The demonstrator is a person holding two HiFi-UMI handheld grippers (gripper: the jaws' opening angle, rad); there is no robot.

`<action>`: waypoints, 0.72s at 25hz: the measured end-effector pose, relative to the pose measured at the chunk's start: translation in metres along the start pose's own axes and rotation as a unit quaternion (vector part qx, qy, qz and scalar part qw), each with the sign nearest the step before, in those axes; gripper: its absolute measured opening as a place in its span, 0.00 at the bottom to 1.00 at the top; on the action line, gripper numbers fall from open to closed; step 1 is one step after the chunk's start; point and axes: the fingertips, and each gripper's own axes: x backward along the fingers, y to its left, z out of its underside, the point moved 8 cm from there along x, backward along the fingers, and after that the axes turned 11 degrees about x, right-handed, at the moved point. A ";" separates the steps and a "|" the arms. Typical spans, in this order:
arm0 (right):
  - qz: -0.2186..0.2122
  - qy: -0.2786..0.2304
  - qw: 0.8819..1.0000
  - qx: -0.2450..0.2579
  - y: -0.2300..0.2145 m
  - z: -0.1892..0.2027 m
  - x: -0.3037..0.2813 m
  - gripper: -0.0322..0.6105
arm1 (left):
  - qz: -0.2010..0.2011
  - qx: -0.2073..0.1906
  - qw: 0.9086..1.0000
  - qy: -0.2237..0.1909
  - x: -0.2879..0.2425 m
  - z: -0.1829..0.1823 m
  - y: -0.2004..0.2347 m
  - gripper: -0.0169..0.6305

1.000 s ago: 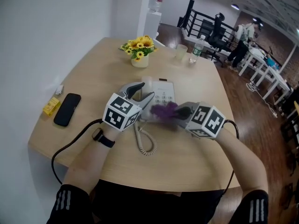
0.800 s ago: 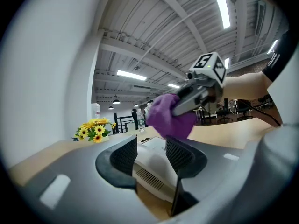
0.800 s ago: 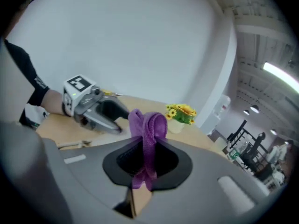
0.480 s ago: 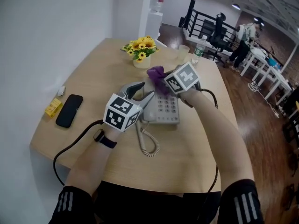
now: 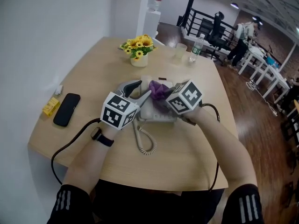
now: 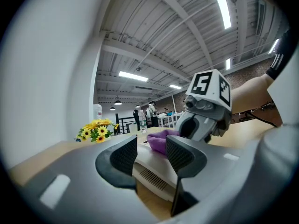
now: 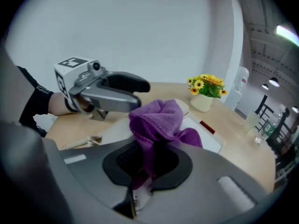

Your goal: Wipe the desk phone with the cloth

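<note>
The white desk phone (image 5: 159, 114) lies at the middle of the wooden table (image 5: 93, 78), its coiled cord (image 5: 144, 142) trailing toward me. My left gripper (image 5: 140, 90) rests at the phone's left side, and its jaws close in on the phone's edge (image 6: 149, 165) from both sides. My right gripper (image 7: 153, 161) is shut on a purple cloth (image 7: 156, 119). The bunched cloth (image 5: 158, 89) sits on the phone's upper part, just right of the left jaws. The right fingertips are hidden under the marker cube in the head view.
A pot of yellow flowers (image 5: 138, 50) stands behind the phone, with a cup (image 5: 181, 52) and a water bottle (image 5: 195, 49) farther right. A black smartphone (image 5: 66, 109) and a small yellow item (image 5: 51, 106) lie near the table's left edge.
My right gripper carried the cloth from the phone's near end up to its far end, then back toward the middle. The left gripper has stayed put.
</note>
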 end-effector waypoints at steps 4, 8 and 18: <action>-0.022 -0.002 0.999 0.026 0.041 0.014 0.011 0.11 | 0.004 -0.005 1.000 -0.002 0.000 -0.001 -0.004 0.31; -0.037 0.001 0.998 0.053 0.068 0.026 0.017 0.10 | 0.003 -0.006 1.000 -0.001 -0.001 0.000 -0.003 0.31; -0.027 0.012 0.988 0.150 0.096 0.027 0.014 0.11 | 0.004 -0.010 1.000 0.002 -0.001 0.002 -0.003 0.31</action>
